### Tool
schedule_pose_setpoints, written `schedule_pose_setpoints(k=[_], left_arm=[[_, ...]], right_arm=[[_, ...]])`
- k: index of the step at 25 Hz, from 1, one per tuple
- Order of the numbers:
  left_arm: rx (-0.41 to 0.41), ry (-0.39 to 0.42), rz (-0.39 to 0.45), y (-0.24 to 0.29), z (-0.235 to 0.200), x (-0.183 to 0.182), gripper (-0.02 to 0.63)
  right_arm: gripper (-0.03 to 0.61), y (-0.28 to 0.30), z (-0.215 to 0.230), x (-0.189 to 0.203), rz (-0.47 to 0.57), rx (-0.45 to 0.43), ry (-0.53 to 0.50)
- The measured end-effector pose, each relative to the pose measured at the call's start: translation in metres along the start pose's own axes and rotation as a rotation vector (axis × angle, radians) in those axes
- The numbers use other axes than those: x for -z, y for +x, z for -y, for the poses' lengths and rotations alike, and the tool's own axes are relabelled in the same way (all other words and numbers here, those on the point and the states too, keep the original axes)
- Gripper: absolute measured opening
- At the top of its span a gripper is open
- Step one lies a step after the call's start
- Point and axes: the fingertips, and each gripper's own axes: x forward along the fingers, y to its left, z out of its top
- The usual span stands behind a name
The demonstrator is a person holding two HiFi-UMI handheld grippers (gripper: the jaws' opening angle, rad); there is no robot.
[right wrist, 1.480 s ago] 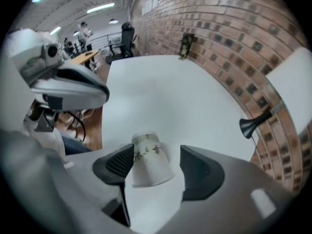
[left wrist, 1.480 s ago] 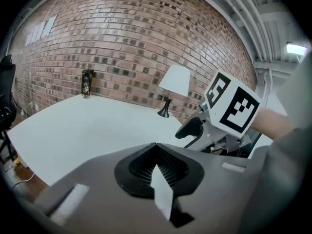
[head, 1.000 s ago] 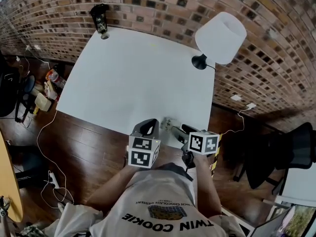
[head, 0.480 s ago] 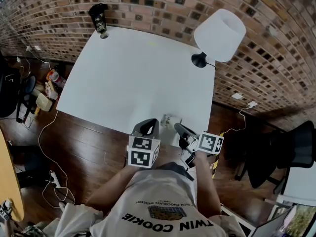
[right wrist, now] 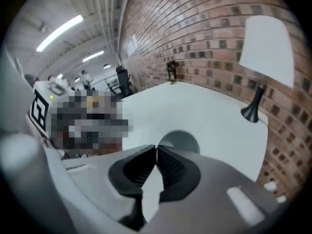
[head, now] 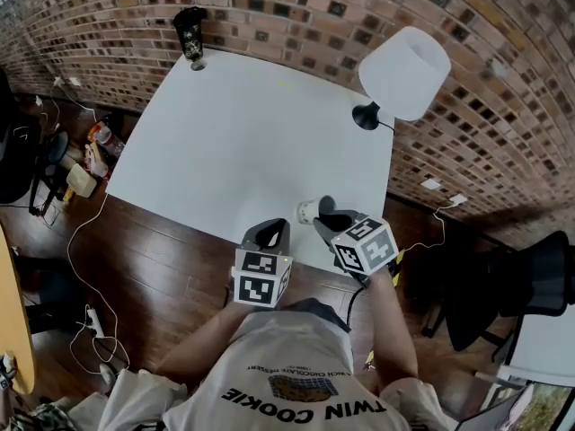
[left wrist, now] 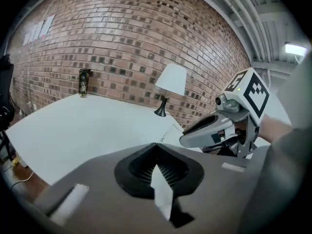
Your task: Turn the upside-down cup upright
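Fig.: R gripper (head: 321, 215) has rolled & risen. Its jaws, wide a sec ago, now pinch the cup (head: 307, 211) by its wall. Cup tipped sideways just off desk (head: 225, 142), well nearer the person than lamp (head: 404, 70). L gripper (head: 269, 233) jaws together, empty. Flip approx. half done.

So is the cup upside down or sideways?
Sideways: the cup points its round end left, its wall pinched in the right hand-held gripper.

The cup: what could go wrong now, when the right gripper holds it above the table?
The right gripper seems to pinch the cup only by its thin wall, so it may slip out or crumple. The cup is near the front edge of the table; if dropped, it could roll onto the floor.
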Motion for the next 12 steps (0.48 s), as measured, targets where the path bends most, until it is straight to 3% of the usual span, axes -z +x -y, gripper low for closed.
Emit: schedule_pose_setpoints(k=[4, 7, 12], left_arm=[[-0.016, -0.014, 0.008, -0.006, -0.005, 0.001, 0.003], [-0.029, -0.024, 0.015, -0.01, -0.008, 0.002, 0.003], [-0.05, -0.038, 0.018, -0.015, -0.016, 0.004, 0.003]], right_arm=[[0.018, 0.013, -0.011, 0.01, -0.2, 0.006, -0.312], [0.018, 0.018, -0.019, 0.012, -0.284, -0.023, -0.429], [0.018, 0.029, -0.02, 0.014, -0.351, 0.003, -0.581]])
